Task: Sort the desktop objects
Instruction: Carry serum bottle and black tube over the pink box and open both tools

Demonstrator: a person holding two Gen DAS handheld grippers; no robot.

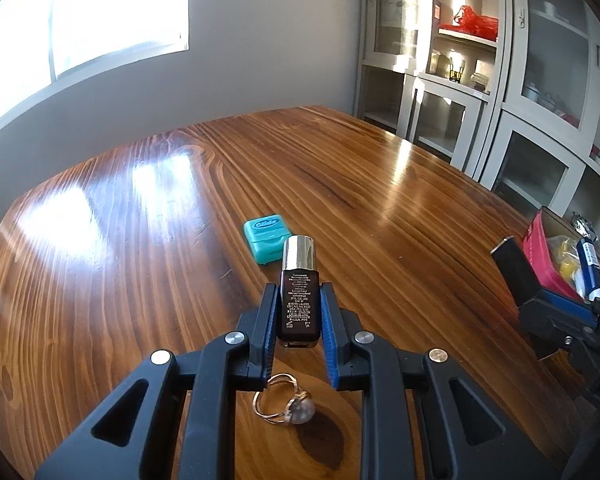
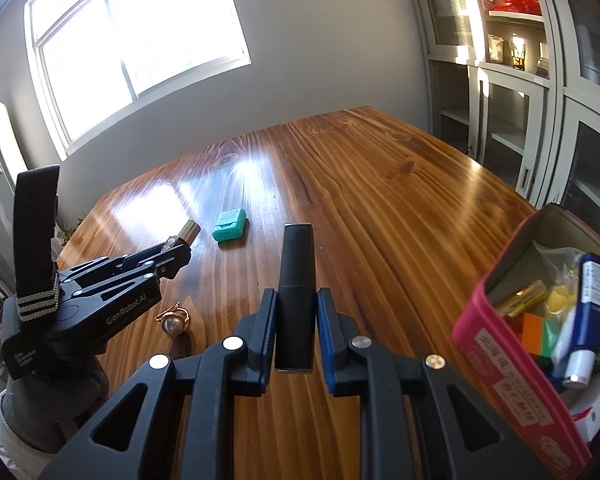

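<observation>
The left tool (image 1: 299,312) is holding a small dark bottle (image 1: 299,304) with a shiny cap, squeezing it by its flat sides above the worktop (image 1: 380,184), and the right tool (image 2: 296,328) is holding a long black tube (image 2: 296,280) the same way, near the pink box (image 2: 512,344) on the right. The bottle is looking hard, smooth and maybe easy to break, so holding the flat middle is likely safest. A pearl ring (image 1: 288,404) and a teal case (image 1: 267,238) are waiting on the worktop, small, light and slippery.
</observation>
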